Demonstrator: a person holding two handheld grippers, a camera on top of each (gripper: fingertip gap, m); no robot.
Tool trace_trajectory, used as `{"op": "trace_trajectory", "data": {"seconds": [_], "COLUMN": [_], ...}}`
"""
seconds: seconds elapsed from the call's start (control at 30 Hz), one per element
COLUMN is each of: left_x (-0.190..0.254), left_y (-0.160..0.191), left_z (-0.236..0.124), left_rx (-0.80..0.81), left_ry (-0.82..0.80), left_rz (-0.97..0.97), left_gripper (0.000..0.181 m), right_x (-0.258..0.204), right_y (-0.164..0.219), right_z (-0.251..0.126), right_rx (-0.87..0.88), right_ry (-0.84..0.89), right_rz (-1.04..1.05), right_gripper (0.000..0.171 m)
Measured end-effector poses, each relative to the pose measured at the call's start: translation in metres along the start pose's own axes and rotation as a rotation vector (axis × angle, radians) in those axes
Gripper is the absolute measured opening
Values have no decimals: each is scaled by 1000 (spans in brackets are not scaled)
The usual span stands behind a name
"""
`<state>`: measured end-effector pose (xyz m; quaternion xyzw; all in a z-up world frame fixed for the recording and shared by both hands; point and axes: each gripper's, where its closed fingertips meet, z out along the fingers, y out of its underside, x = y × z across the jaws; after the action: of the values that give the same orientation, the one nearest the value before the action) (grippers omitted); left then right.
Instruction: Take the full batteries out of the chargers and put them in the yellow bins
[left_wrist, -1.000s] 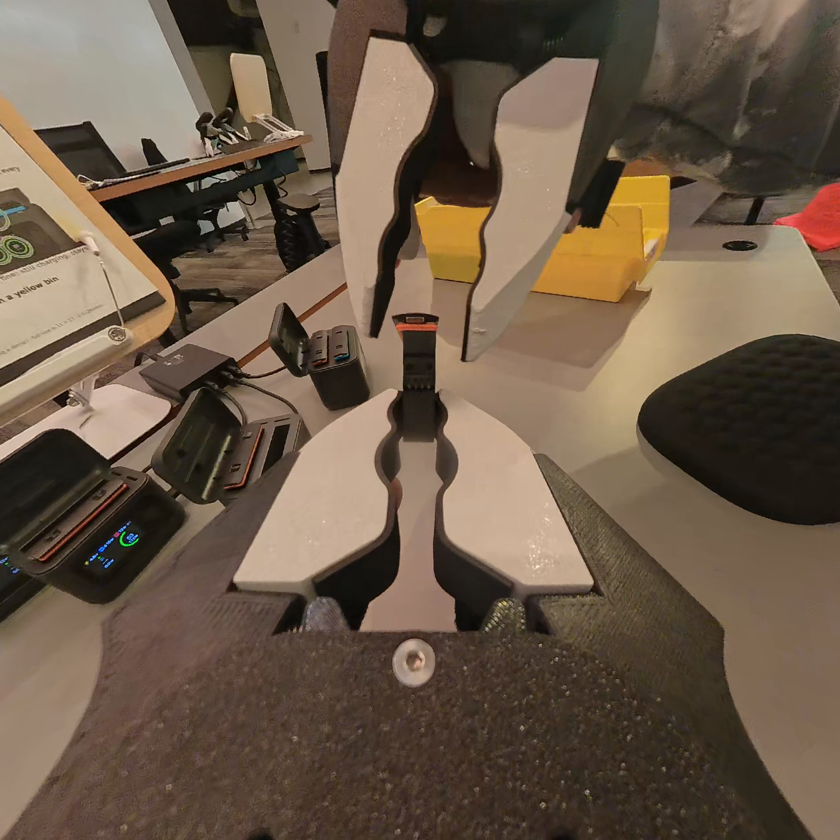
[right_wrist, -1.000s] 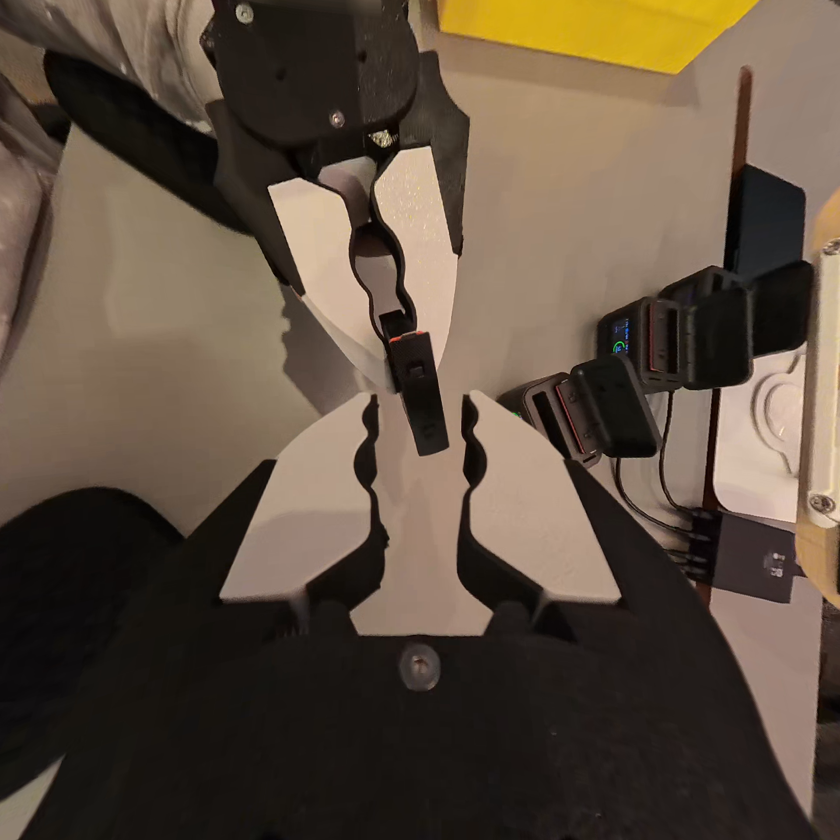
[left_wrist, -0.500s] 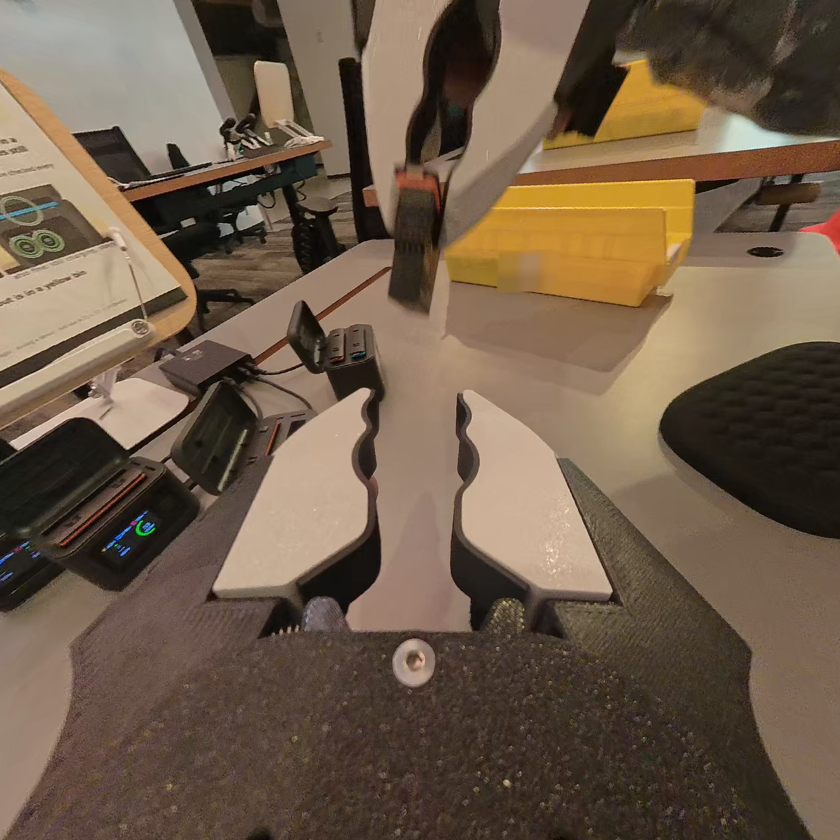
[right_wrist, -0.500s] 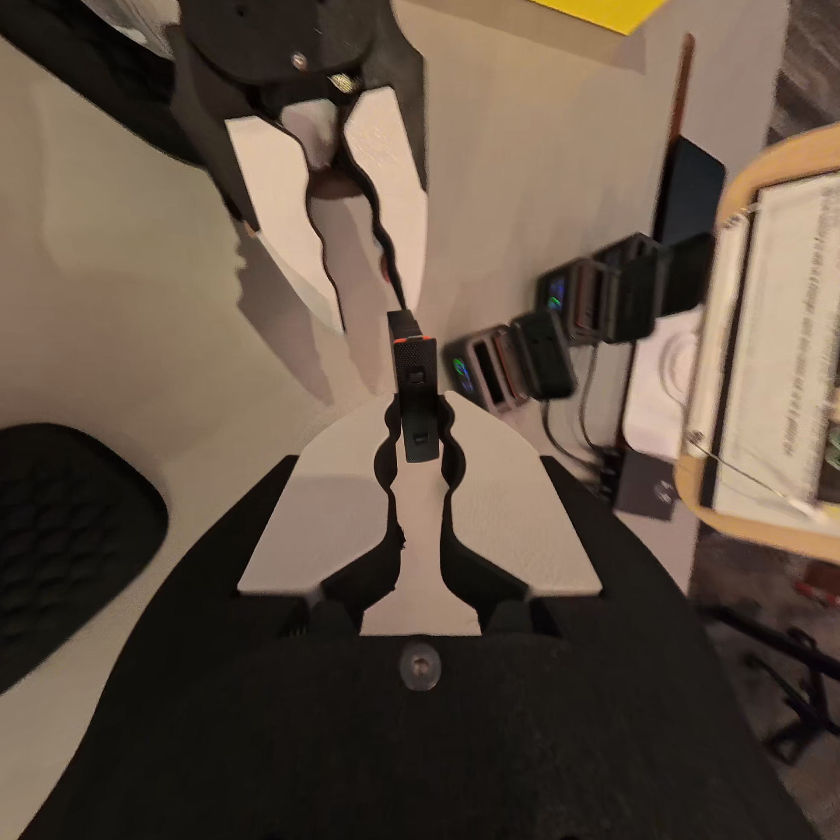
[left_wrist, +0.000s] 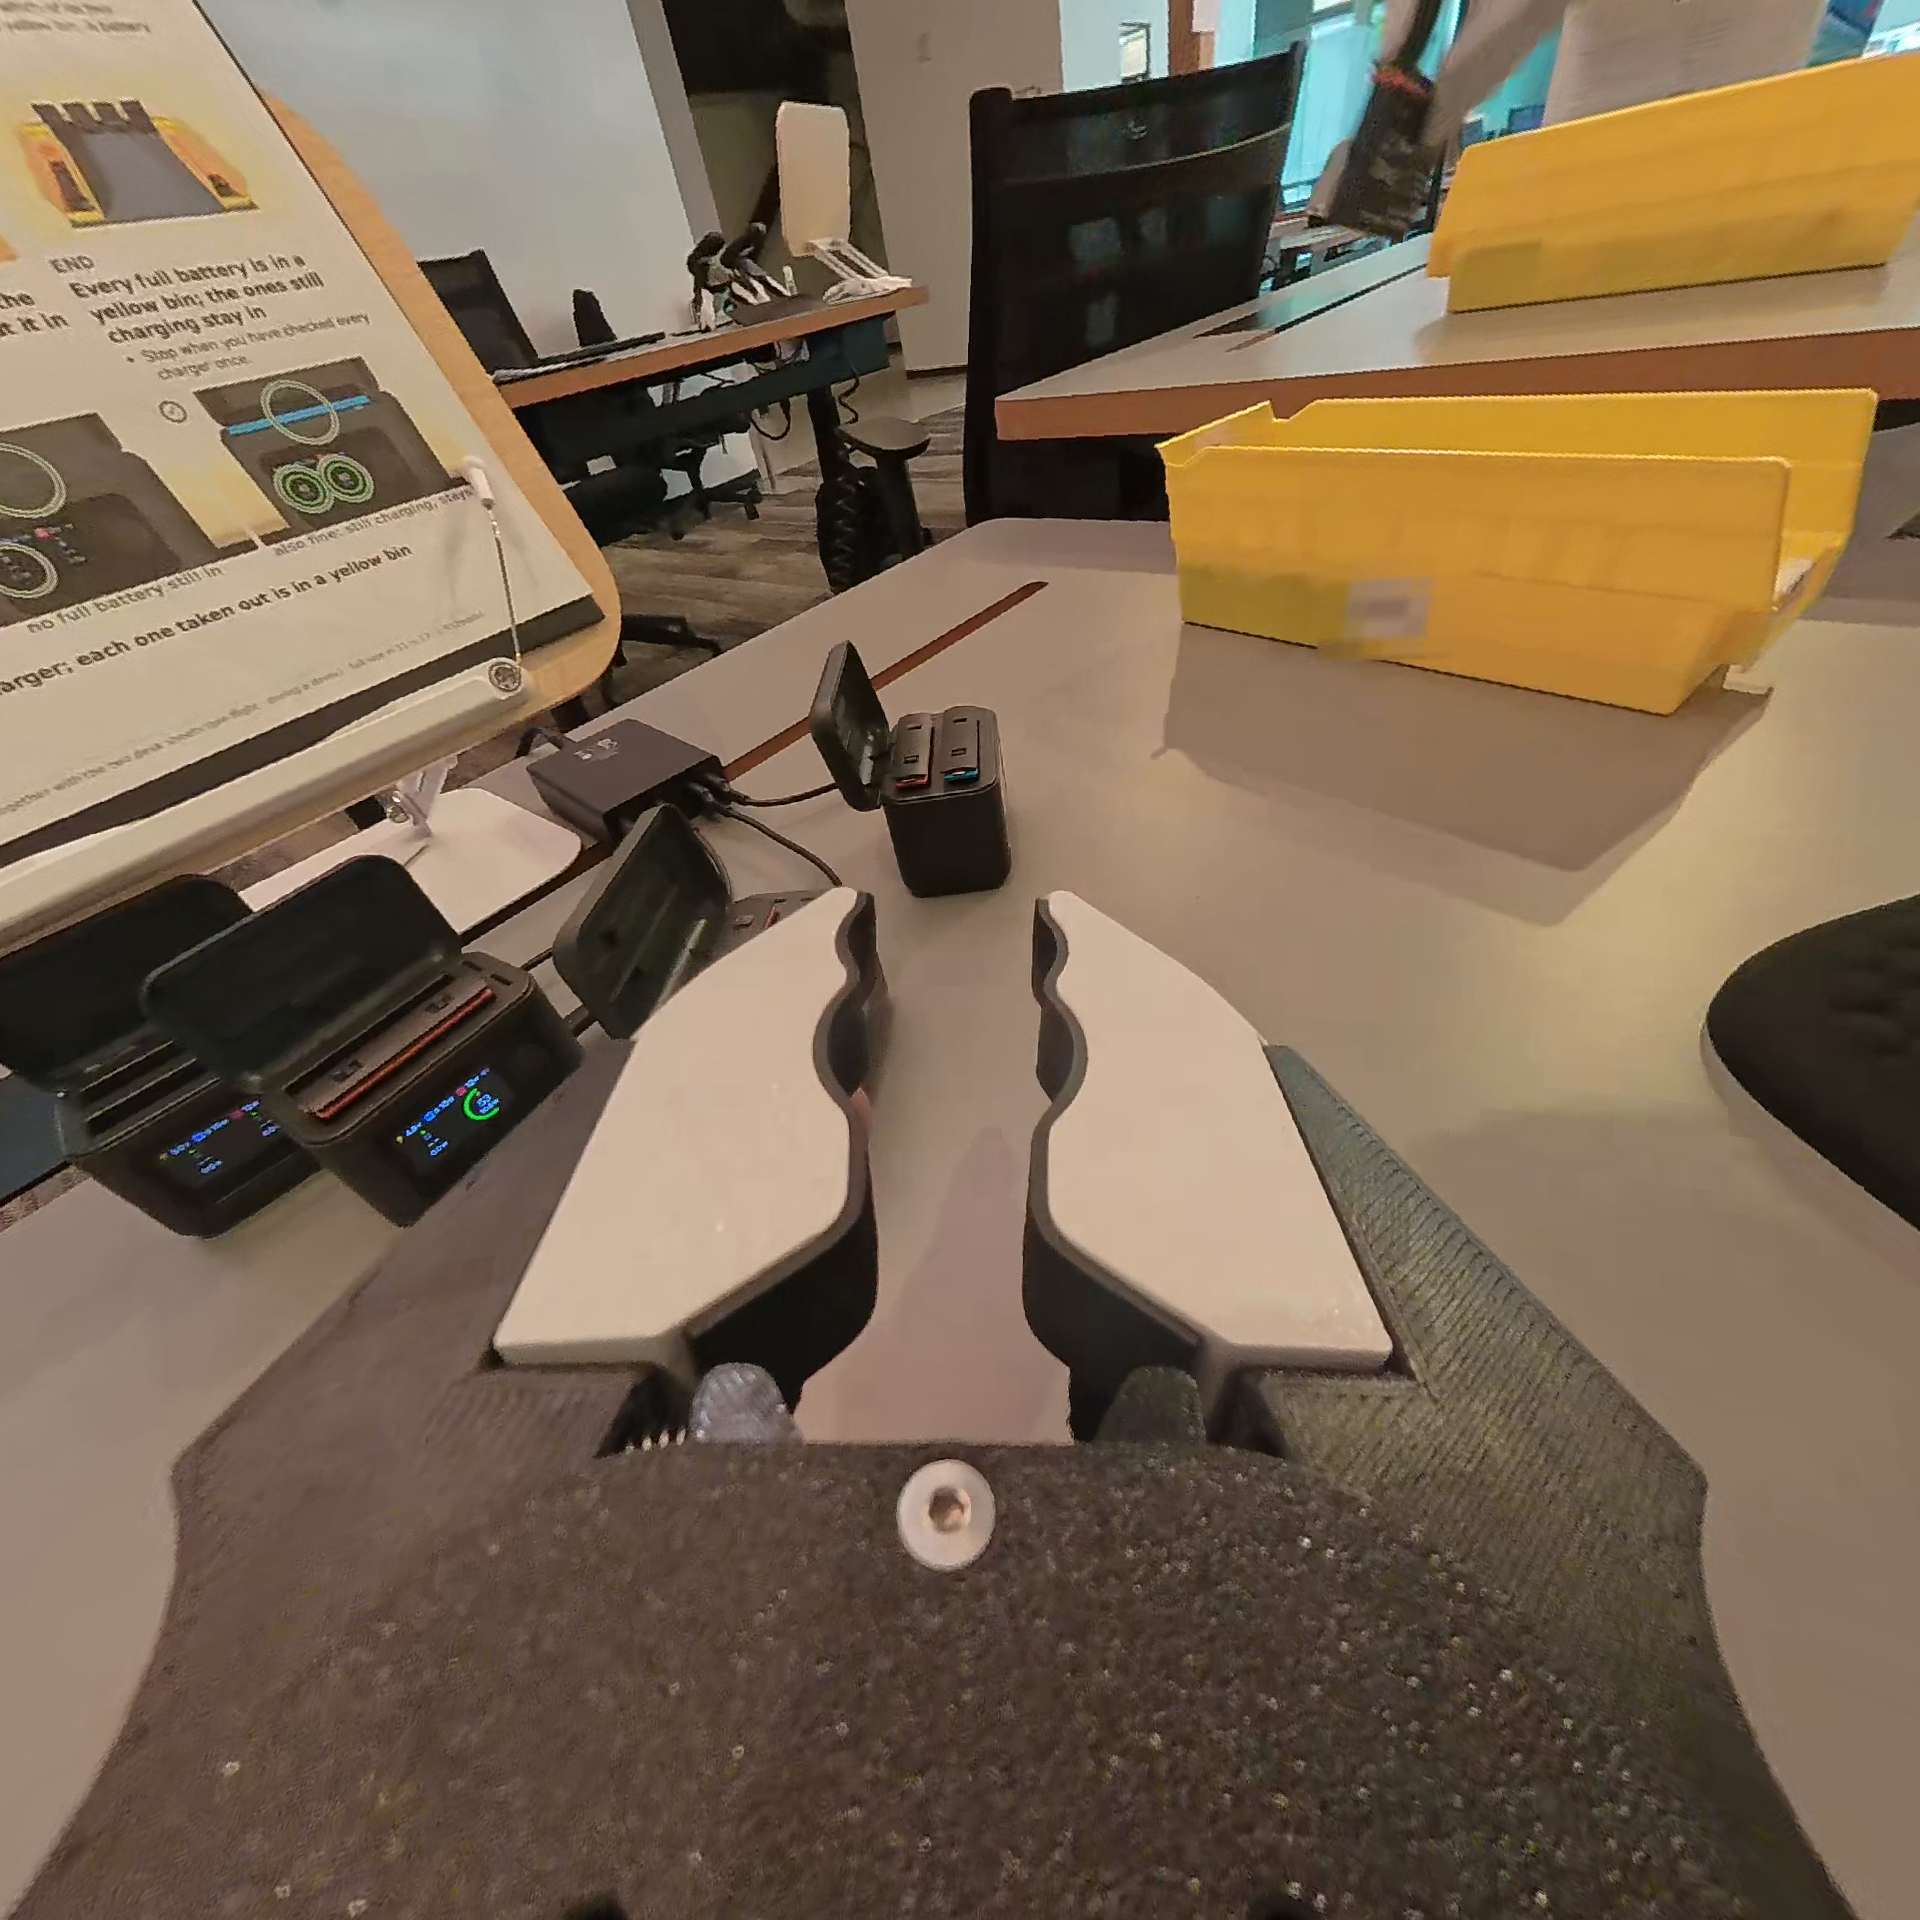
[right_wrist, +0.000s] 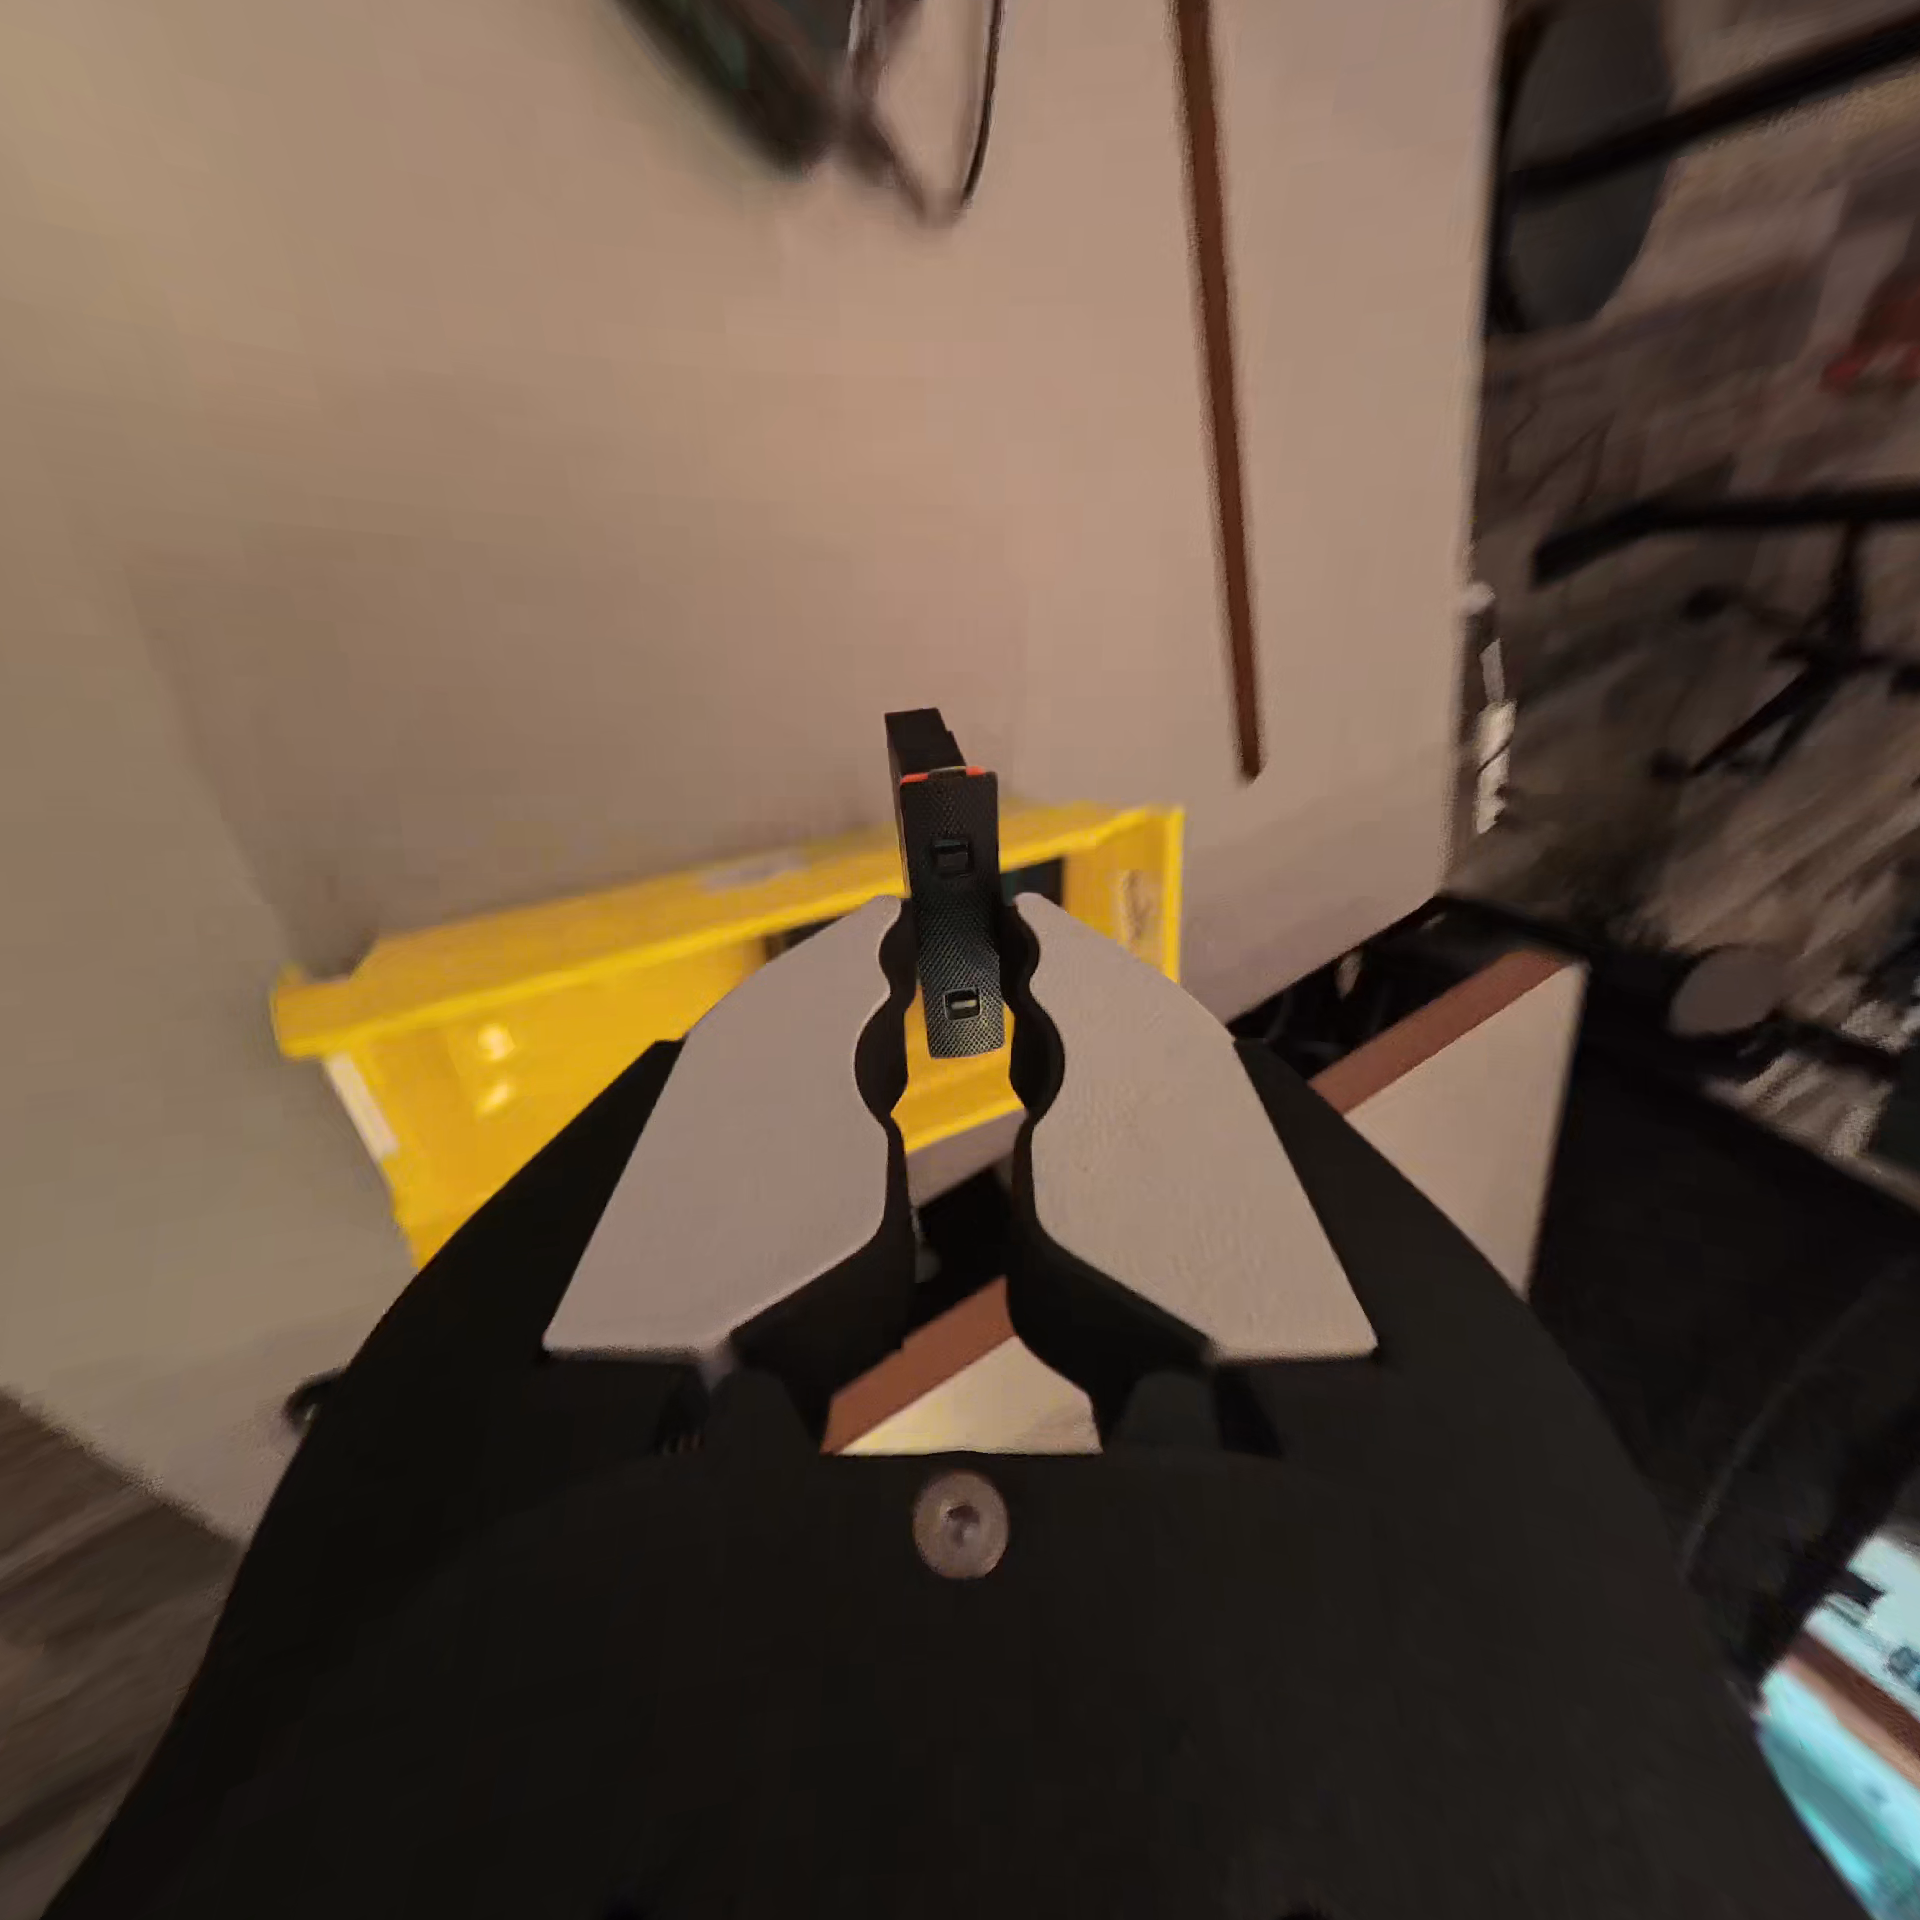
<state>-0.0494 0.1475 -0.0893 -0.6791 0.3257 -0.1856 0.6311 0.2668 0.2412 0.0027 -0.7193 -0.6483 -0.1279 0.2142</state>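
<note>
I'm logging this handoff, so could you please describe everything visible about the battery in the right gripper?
The battery is a slim black block with a fine knurled face, two small rectangular marks and an orange strip near its far end. It points straight ahead, pinched at its near half by the right gripper, above a yellow bin, touching nothing else.

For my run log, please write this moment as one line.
right gripper: shut on battery | left gripper: open, empty | yellow bin: beyond battery | step: placing not done

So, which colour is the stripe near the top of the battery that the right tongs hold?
Orange, on a black battery; the right wrist view shows it best.
</note>
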Motion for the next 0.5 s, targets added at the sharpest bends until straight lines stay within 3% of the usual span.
{"op": "trace_trajectory", "data": {"seconds": [0.1, 0.2, 0.5], "left_x": [0, 1, 2], "left_y": [3, 7, 22], "left_z": [2, 4, 10], "left_rx": [-16, -31, -82], "left_ry": [-10, -14, -17], "left_rz": [15, 22, 24], "left_gripper": [27, 27, 25], "right_x": [-23, -54, -94], "right_y": [57, 91, 121], "right_z": [28, 59, 121], "right_rx": [-123, -174, -201], "right_ry": [-101, -193, -295], "right_rz": [48, 79, 93], "right_gripper": [14, 14, 14]}}
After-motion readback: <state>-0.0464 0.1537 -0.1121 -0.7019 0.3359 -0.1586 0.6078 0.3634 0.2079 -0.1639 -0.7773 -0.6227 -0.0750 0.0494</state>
